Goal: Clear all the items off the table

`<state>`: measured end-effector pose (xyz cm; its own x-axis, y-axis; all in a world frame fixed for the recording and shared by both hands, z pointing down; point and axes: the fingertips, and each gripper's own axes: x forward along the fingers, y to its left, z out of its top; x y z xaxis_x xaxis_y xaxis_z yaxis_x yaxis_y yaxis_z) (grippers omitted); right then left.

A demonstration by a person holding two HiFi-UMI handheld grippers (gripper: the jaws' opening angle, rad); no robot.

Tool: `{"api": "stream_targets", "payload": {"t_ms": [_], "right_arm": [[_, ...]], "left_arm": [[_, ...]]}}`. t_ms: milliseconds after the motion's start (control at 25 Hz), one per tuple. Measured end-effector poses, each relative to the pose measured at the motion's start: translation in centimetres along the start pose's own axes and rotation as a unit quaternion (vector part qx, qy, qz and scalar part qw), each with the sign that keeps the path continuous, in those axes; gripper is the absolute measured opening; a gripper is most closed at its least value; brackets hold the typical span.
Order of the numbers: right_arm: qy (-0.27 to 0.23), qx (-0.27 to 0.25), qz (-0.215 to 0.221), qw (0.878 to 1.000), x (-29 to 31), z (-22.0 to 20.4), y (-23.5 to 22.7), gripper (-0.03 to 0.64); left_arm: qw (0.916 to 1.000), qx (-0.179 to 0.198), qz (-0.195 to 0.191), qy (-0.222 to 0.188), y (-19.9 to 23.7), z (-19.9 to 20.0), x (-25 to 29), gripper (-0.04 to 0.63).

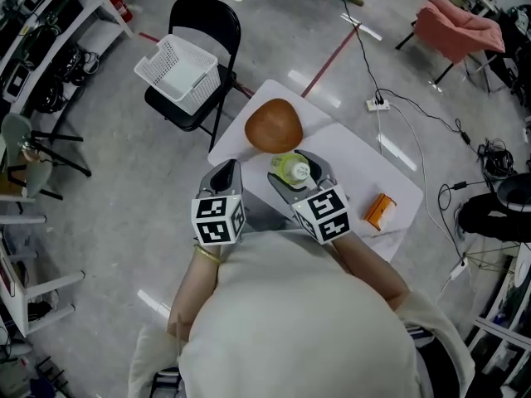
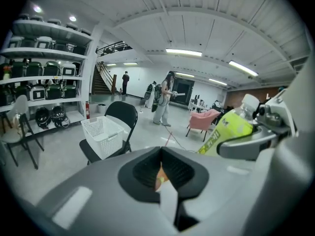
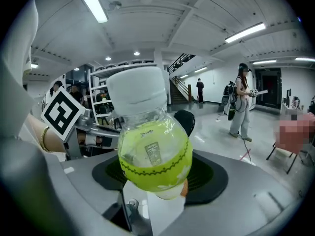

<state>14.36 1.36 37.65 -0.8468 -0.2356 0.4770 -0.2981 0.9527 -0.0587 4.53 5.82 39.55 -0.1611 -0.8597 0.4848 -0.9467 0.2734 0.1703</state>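
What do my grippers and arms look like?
The left hand-held gripper and right hand-held gripper are grey with black jaw pads, each bearing a white cube with black square markers. A gold bangle sits on the left wrist; the top is cream.

We hold a bottle point(image 3: 153, 154) of yellow-green drink with a white cap at the middle of the frame, our right gripper point(image 3: 158, 178) clamped on its sides. Behind it a black chair point(image 3: 189, 119) peeks out, and a person point(image 3: 241, 102) stands at the right.
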Motion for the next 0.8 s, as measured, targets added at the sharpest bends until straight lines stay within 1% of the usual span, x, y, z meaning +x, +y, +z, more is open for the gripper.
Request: {"api": "stream_targets", "payload": {"t_ms": [120, 280, 800], "right_arm": [[-0.003, -0.005, 0.007, 1.000, 2.5, 1.6, 1.8, 0.318], [-0.002, -0.012, 0.003, 1.000, 5.8, 4.0, 3.3, 0.318], [0.002, 0.015, -0.009, 1.000, 16.4, 9.3, 8.8, 0.318]], "left_arm": [[1.0000, -0.003, 0.002, -0.002, 3.3, 0.5, -0.3, 0.009], [1.0000, -0.005, -0.005, -0.004, 7.5, 1.9, 0.2, 0.009], [0.9997, -0.003, -0.024, 0.000, 20.1, 4.7, 0.6, 0.008]]}}
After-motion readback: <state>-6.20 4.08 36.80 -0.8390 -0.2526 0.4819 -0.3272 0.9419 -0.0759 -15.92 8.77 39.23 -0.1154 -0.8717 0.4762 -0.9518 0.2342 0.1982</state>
